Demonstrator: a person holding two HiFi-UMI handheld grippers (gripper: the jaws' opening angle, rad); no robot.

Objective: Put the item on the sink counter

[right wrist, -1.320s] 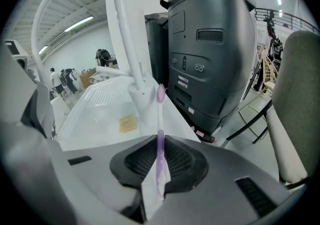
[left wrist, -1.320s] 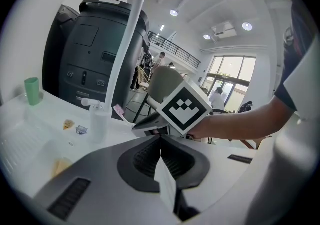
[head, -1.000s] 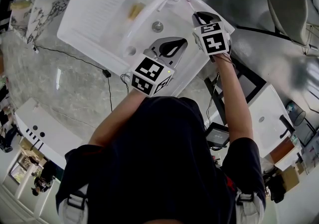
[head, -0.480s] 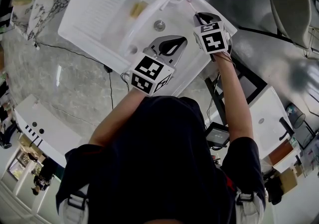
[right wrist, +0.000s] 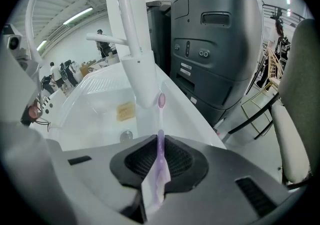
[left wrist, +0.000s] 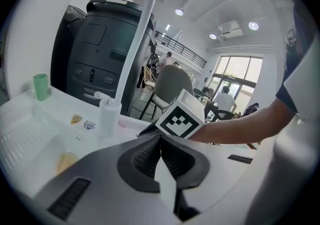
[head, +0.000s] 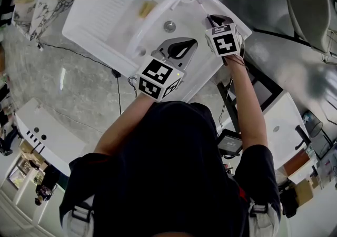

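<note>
From the head view, both arms are out over the white sink (head: 100, 17): the left claw (head: 185, 46) hangs above the basin near the drain (head: 169, 26), and the right claw (head: 213, 18) sits at the sink's far right rim, close to the base of the arched faucet (head: 158, 12). A yellowish sponge (head: 146, 8) lies in the basin, well apart from both. Over to the left gripper view: the jaws are pressed together with nothing between them. Beyond them a green cup (left wrist: 40, 87) and a white bottle (left wrist: 108, 116) stand on the tabletop (left wrist: 22, 106), and the other gripper's marker cube (left wrist: 182, 119) shows just ahead. Now the right gripper view: this claw is clamped on the handle of a pale purple toothbrush (right wrist: 160, 141). The handle runs straight out along the jaws, and the brush head sits right beside the faucet's white column above the sink's rim. Whether it touches the column cannot be told.
</note>
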